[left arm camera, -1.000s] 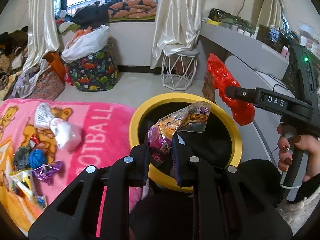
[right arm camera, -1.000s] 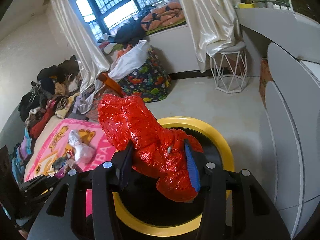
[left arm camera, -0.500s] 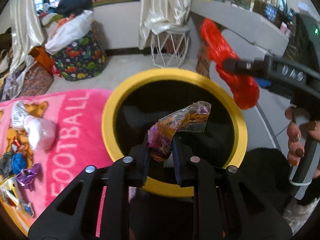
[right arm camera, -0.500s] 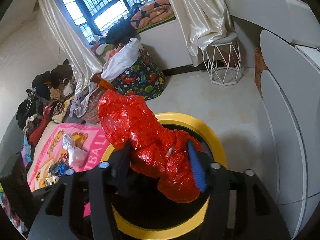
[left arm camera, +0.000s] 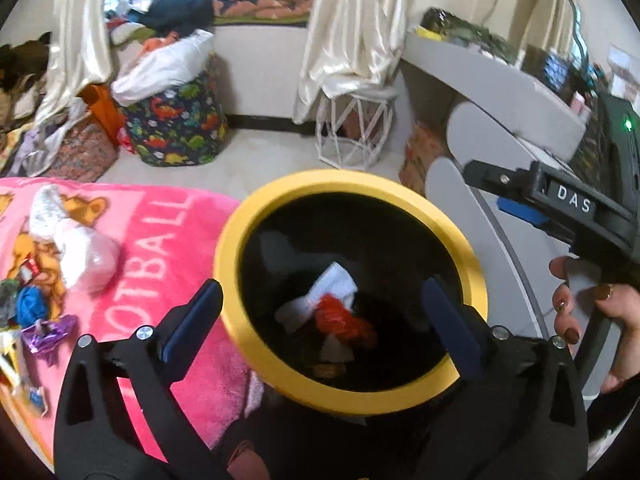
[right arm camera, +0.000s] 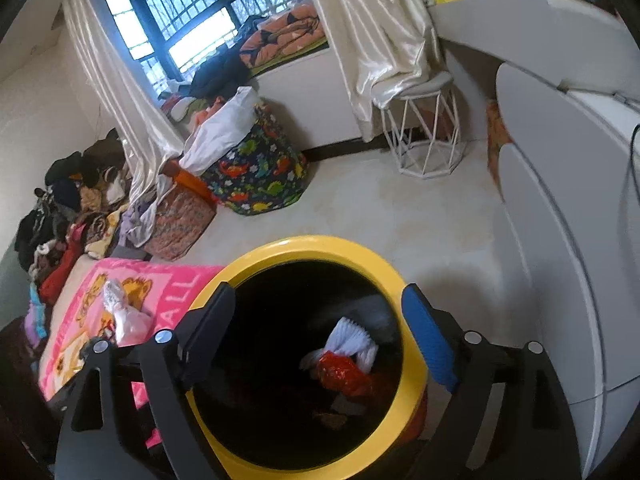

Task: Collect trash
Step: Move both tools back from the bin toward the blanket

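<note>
A yellow-rimmed black trash bin (left arm camera: 240, 248) (right arm camera: 404, 280) stands beside the pink blanket (left arm camera: 132, 248). Inside it lie the red plastic bag (left arm camera: 344, 320) (right arm camera: 344, 372), white paper (left arm camera: 334, 280) and a small orange wrapper (left arm camera: 328, 369). My left gripper (left arm camera: 324, 316) is open and empty above the bin's near rim. My right gripper (right arm camera: 316, 340) is open and empty over the bin; its body shows in the left wrist view (left arm camera: 560, 204). More trash lies on the blanket: a white bag (left arm camera: 80, 252), a blue scrap (left arm camera: 30, 304), a purple wrapper (left arm camera: 46, 330).
A white cabinet (right arm camera: 560, 208) stands close on the right of the bin. A white wire stool (left arm camera: 352, 132), a dinosaur-print bag (left arm camera: 176, 128) and piles of clothes (right arm camera: 68, 200) stand farther back on the floor.
Both grippers opened. The red bag fell from the right gripper and the orange wrapper from the left; both now lie inside the bin.
</note>
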Tool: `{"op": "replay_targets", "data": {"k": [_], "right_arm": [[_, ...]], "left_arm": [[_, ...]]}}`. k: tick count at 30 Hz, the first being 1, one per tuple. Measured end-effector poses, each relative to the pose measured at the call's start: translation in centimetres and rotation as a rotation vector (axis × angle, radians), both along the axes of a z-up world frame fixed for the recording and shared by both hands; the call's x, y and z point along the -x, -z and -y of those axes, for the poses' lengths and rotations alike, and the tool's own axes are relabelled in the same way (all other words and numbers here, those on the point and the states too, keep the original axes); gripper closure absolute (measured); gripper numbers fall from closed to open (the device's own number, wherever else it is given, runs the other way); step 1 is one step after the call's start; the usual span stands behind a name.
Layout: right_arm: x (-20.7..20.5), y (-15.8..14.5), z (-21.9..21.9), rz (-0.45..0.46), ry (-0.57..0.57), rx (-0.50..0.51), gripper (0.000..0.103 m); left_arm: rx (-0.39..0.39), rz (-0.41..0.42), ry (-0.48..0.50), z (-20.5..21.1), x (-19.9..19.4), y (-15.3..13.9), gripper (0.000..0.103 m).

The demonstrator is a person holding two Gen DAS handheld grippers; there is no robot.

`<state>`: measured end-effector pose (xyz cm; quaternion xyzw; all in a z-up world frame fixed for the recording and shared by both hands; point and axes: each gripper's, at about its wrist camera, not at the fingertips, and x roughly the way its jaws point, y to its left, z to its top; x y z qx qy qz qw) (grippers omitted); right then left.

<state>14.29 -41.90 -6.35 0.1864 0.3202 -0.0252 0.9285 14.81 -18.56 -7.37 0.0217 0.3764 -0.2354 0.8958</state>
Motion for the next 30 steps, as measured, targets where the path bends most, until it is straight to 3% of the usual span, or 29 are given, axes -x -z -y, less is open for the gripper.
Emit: {"op": "replay_targets", "data": {"k": [14, 24, 30], "right_arm": [[0.9, -2.0, -3.2, 0.108, -0.043, 0.058, 0.016], [1.5, -3.4, -7.2, 0.173, -0.143, 0.067, 0.016], [1.9, -4.0, -10.5, 0.192, -0.211, 0.099, 0.016]], "left_arm": [[-0.031, 0.136, -0.131, -4.4, 2.1, -2.5, 0.011], [0.033, 0.197, -0.223, -8.7, 2.5, -4.3, 0.011], [0.020, 0.230, -0.269, -11.2, 3.1, -4.9, 0.011]]}}
